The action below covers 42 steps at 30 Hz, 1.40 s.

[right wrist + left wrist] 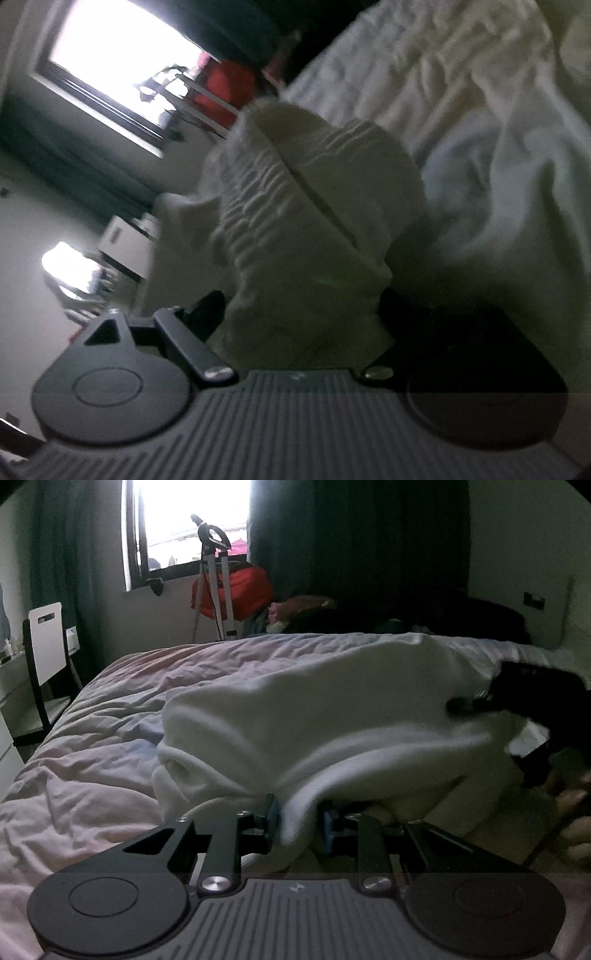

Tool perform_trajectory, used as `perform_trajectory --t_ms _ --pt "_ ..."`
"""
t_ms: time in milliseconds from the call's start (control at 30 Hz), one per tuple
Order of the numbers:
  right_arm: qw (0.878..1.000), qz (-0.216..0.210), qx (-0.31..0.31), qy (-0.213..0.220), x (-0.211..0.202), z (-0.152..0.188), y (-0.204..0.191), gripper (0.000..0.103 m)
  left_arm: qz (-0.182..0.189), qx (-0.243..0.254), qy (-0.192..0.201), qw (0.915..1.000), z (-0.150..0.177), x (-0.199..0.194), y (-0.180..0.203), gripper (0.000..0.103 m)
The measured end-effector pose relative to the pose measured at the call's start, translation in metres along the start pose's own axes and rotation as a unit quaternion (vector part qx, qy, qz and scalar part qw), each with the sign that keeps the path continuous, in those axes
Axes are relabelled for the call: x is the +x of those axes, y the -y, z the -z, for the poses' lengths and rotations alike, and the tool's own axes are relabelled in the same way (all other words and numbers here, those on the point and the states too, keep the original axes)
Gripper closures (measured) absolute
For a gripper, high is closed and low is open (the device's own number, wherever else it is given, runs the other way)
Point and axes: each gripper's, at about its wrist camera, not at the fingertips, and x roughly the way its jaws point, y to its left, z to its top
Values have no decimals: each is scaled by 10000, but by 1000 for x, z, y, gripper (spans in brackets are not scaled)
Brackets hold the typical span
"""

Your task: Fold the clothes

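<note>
- Your left gripper (297, 821) is pinching a fold of the white fleece garment (314, 716) between its blue pads (272, 814), jaws drawn close onto the cloth.
- Your right gripper (303, 314) is standing with its jaws wide apart, the garment's gathered ribbed edge (314, 206) bunched between them; the right finger is in shadow, so you cannot tell whether the pads are pressing on it.
- The garment is lying in a rumpled heap on the pale pink duvet (92, 794), near the bed's closest edge.
- In the left view, your right gripper (469, 704) is showing as a dark shape at the garment's right side.
- Beyond the bed, a tripod (214, 576) is standing before a red bag (240, 590) under the bright window (192, 520), and a white chair (46, 642) is sitting at the left.
- No readable writing is showing anywhere.
</note>
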Motion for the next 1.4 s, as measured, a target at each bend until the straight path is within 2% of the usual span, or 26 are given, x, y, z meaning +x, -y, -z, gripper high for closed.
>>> perform_trajectory --t_ms 100,167,200,233,300,400,500,567,600,667,733,833,867,900,1067,1100,1167,1267,1400 --pt "9996 207 -201 -69 4 3 -5 20 6 -20 16 10000 -3 -3 -2 72" --pt "9991 298 -310 -19 1 3 -8 33 42 -47 16 10000 -8 -7 -5 56" --pt "9988 335 -356 9 0 3 -9 36 140 -100 -7 9999 -10 -11 -9 42" --pt "9986 354 -397 48 -3 4 -10 41 257 -162 -36 9995 -13 -14 -13 32" --pt "9980 382 -480 176 -9 6 -15 48 609 -335 -55 9976 -17 -22 -25 21" --pt "9970 390 -570 343 -18 8 -14 54 1173 -831 -9 9896 -21 -35 -49 17" --pt "9966 352 -568 492 -24 8 -15 57 1380 -1670 110 9762 -22 -36 -80 7" --pt "9966 323 -545 536 -25 8 -16 58 1549 -2392 131 9584 -20 -23 -105 7" --pt "9965 323 -539 543 -25 7 -16 58 1588 -2791 72 9470 -17 -12 -116 7" --pt "9966 340 -516 542 -24 7 -15 58 1514 -3353 -131 9298 -14 10 -133 7" --pt "9970 334 -454 536 -23 6 -14 58 1411 -3706 -336 9174 -7 35 -145 7" --pt "9973 317 -386 536 -25 8 -12 58 1242 -3733 -594 9174 2 59 -150 7" --pt "9974 311 -363 535 -25 8 -12 58 1255 -3759 -734 9152 6 66 -150 7" --pt "9976 307 -335 531 -25 9 -10 58 1329 -3851 -869 9091 12 72 -150 7" --pt "9981 268 -210 517 -23 9 -5 57 1731 -3989 -830 8967 18 75 -151 6" --pt "9981 272 -189 513 -23 9 -4 57 1741 -3935 -852 8987 18 75 -149 7" --pt "9980 296 -202 513 -22 9 -5 57 1583 -3782 -843 9082 16 72 -147 14" --pt "9973 352 -331 550 -24 10 -11 57 1492 -3843 -824 9073 16 70 -150 28" --pt "9951 426 -606 660 -29 11 -23 58 1490 -3894 -655 9066 13 59 -154 51"
